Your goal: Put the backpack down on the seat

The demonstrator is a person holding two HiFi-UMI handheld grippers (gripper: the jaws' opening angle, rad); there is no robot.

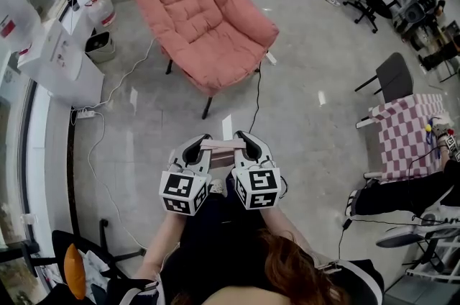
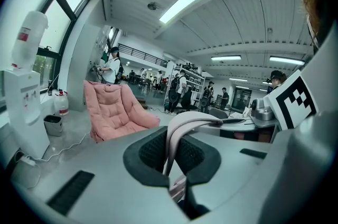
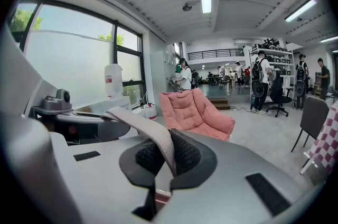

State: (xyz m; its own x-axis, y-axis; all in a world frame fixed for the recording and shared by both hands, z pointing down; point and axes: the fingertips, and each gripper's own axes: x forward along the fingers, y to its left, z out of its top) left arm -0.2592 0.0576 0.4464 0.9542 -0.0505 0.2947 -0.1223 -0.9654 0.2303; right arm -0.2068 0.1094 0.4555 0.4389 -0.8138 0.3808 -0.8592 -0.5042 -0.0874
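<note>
A pale pink backpack strap point(image 1: 221, 144) runs level between my two grippers in the head view. My left gripper point(image 1: 194, 150) is shut on its left end, and my right gripper point(image 1: 249, 146) is shut on its right end. In the left gripper view the strap point(image 2: 186, 121) loops out of the shut left gripper point(image 2: 171, 153). The right gripper view has the strap point(image 3: 141, 123) pinched in the right gripper point(image 3: 168, 157). The backpack's body is hidden under the grippers. The seat, a pink cushioned chair point(image 1: 205, 19), stands empty on the floor ahead of both grippers.
A white water dispenser point(image 1: 54, 55) and a jug point(image 1: 99, 8) stand at the left, with a power strip and cable point(image 1: 86, 113) on the floor. A checkered chair point(image 1: 410, 134) and a dark chair point(image 1: 395, 77) are at the right. People stand in the background.
</note>
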